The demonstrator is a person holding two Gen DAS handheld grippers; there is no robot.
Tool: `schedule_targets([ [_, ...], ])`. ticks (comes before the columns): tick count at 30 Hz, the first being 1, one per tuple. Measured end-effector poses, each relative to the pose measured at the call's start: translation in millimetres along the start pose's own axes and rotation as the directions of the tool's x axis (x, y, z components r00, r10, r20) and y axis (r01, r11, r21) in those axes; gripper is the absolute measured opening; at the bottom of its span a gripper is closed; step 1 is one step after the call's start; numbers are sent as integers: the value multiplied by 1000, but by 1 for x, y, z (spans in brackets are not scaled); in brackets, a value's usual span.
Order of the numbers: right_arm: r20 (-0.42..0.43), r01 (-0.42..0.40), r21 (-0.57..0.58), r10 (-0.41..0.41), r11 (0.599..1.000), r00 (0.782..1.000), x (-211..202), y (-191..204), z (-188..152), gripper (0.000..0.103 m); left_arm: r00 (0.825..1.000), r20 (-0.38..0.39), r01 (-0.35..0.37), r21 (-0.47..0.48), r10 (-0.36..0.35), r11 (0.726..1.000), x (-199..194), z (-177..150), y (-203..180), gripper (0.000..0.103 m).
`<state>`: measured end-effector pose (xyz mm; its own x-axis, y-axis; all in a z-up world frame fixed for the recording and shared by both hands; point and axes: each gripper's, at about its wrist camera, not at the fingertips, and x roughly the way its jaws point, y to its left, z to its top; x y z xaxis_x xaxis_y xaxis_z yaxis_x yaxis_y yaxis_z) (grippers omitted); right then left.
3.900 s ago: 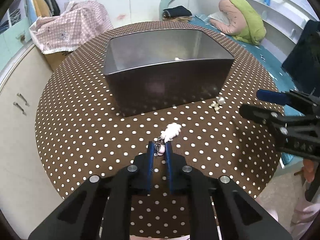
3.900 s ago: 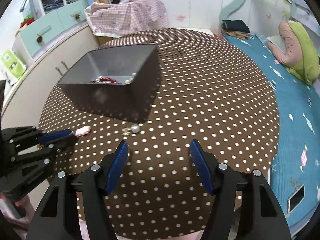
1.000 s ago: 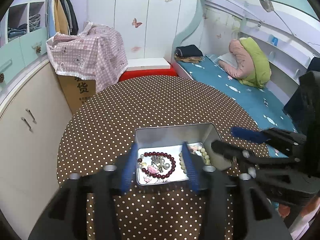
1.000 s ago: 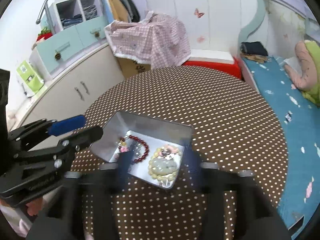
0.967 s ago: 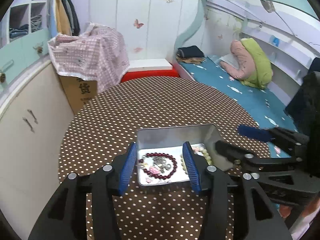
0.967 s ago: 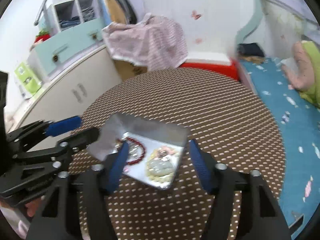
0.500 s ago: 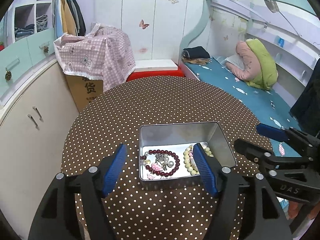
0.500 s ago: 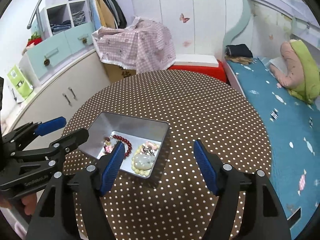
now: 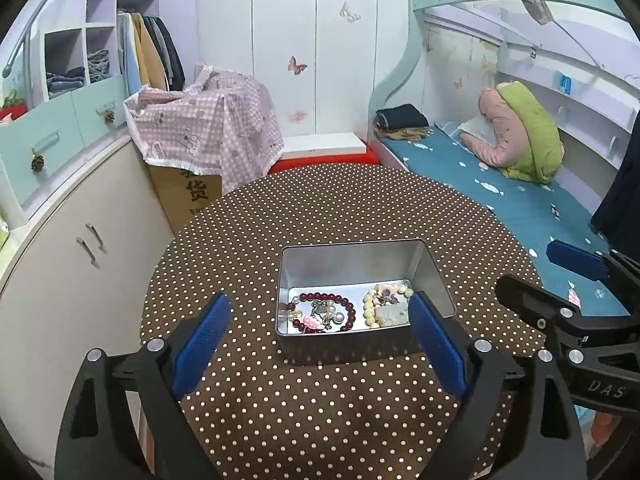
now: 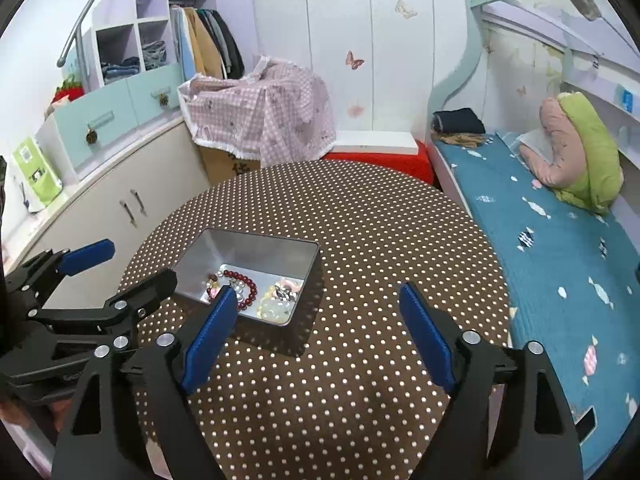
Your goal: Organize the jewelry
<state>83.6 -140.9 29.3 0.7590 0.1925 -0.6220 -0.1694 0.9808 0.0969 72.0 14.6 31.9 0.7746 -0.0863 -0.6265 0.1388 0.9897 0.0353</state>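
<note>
An open metal tin stands on the round brown dotted table. Inside lie a dark red bead bracelet, a pale bead bracelet with a jade stone and small charms. My left gripper hovers short of the tin, its jaws opening with nothing between the pads. In the right wrist view the tin sits left of centre. My right gripper is beside it over the cloth, its jaws also opening and empty. Each gripper shows in the other's view: the right gripper and the left gripper.
A cream cabinet curves along the left. A cardboard box under a pink checked cloth stands behind the table. A bed with a teal sheet and pillows runs along the right, close to the table's edge.
Both grippers have drawn back from the tin and their jaws have spread wider. The pink charm and the pearl piece that lay on the cloth are no longer there.
</note>
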Motion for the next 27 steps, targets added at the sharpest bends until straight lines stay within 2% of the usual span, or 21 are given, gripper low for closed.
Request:
schedule_targets([
  [14,44,34,-12,-33,999,998,-47,2,-20,84,998,57,-28,-7,29,1000,-41,-19,-9,94],
  [27,47,62,-16,-62,998,997,-68,2,-33,84,996,75,-38,-13,39,999,-61,-32,-15,94],
])
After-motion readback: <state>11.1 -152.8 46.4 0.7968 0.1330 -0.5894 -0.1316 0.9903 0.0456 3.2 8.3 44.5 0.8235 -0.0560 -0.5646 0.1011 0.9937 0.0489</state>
